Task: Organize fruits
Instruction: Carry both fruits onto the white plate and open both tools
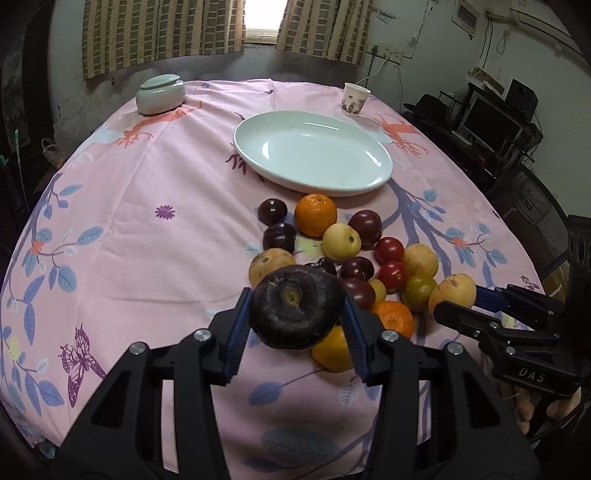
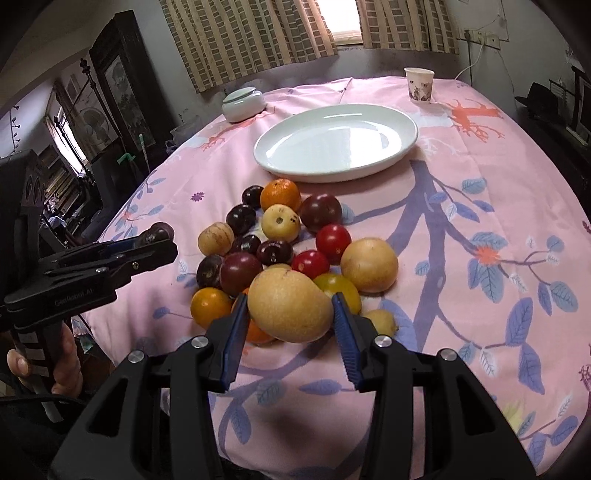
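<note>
the left gripper (image 1: pixel 295 325) squeezes a dark round fruit (image 1: pixel 295 306) above the pile of fruit (image 1: pixel 351 251) on the bench. the right gripper (image 2: pixel 290 325) squeezes a yellow fruit (image 2: pixel 290 310). round fruit could slip out, or roll off the white plate (image 1: pixel 380 173) if dropped.

Light: daylight from window (image 1: pixel 263 16) between curtains (image 2: pixel 251 40), blown out white | Room: dim, corners dark | Glare: soft sheen on white plate (image 1: pixel 314 151) | Shadows: soft, under fruit pile (image 2: pixel 280 254) | Focus: mostly sharp, near-lens parts soft | Distortion: strong fisheye bend, black vignette at edges
</note>
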A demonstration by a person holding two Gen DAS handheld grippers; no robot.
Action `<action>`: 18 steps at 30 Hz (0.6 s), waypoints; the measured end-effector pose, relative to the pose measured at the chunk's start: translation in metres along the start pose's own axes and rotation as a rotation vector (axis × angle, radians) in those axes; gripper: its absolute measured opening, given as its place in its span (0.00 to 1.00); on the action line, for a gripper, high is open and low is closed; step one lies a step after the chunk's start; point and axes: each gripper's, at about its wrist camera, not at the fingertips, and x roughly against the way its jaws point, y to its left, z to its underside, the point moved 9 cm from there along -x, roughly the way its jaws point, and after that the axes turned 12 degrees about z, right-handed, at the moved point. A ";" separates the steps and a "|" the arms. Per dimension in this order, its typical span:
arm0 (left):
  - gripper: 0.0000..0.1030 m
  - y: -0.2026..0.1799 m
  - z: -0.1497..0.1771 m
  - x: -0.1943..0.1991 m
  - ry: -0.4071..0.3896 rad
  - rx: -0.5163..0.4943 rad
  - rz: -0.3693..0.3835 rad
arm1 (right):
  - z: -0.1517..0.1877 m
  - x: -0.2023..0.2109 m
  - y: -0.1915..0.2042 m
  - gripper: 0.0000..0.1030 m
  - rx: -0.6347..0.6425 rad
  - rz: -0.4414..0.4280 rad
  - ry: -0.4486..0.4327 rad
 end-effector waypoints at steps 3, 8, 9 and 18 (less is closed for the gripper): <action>0.46 -0.003 -0.018 -0.006 0.008 -0.014 -0.005 | -0.018 -0.002 -0.004 0.44 0.009 0.004 -0.014; 0.46 -0.001 -0.084 -0.025 -0.010 -0.083 -0.069 | -0.076 -0.013 -0.014 0.44 0.048 0.035 -0.049; 0.46 0.002 -0.103 -0.034 -0.011 -0.083 -0.069 | -0.092 -0.018 -0.016 0.44 0.059 0.045 -0.060; 0.47 0.054 -0.213 -0.163 0.086 0.026 -0.122 | -0.215 -0.160 -0.055 0.44 0.048 0.098 0.068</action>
